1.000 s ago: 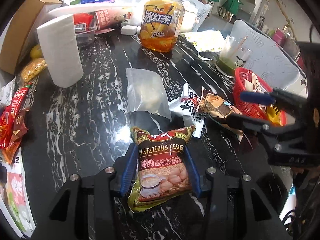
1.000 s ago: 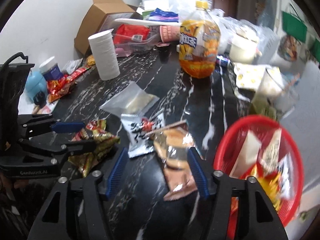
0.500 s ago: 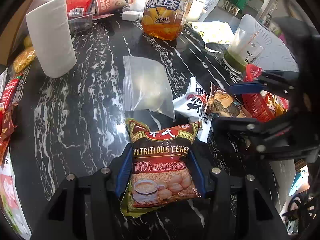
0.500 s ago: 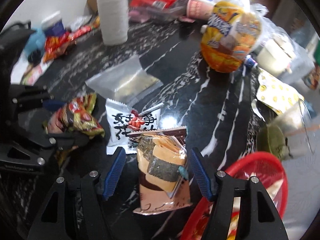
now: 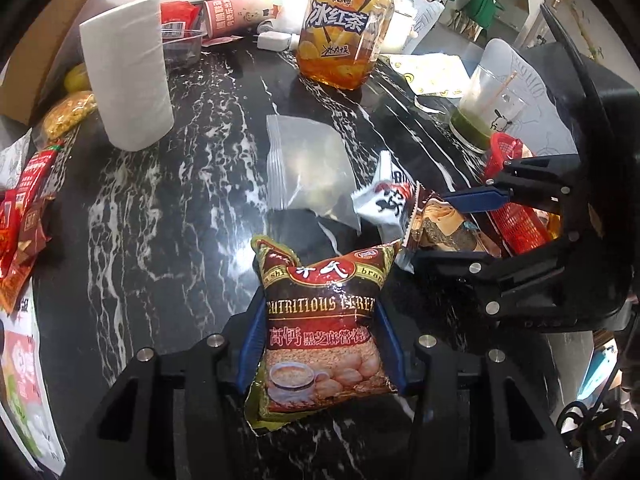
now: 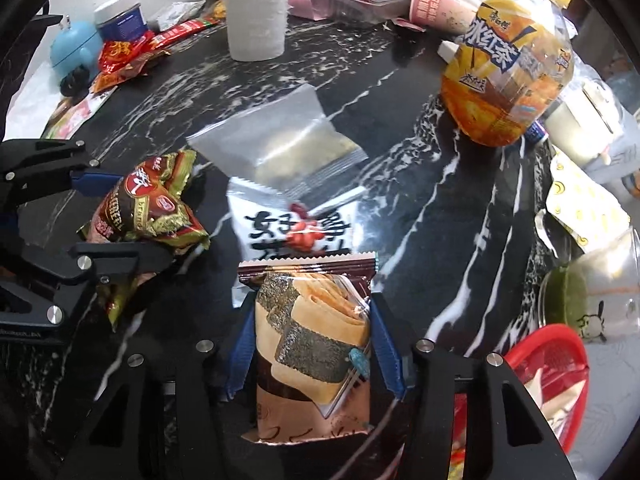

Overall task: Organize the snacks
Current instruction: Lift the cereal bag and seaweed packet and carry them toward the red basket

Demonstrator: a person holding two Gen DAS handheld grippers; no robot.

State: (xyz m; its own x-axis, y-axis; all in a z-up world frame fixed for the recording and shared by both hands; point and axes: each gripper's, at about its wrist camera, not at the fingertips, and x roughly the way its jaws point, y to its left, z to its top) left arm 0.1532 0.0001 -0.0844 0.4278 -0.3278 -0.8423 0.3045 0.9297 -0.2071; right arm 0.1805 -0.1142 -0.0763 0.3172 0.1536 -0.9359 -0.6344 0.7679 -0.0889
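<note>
Both grippers on snack packets, red basket only partly filled.

The left gripper (image 5: 320,344) has its fingers shut on the cereal bag (image 5: 322,332). The right gripper (image 6: 314,340) has just been closing its fingers around the seaweed pack (image 6: 316,344), and its pads now look pressed against the sides. The basket (image 6: 560,364) sits at the tabletop's near right edge, just beside the right gripper, with a few packets inside. Still loose on the tabletop (image 5: 168,208) are a white packet (image 6: 292,226) and a clear bag (image 6: 280,144), both near the middle. A bottle (image 5: 342,28), paper roll (image 5: 128,68) and cup (image 5: 488,112) ring the open centre, so room is tight near the basket.
</note>
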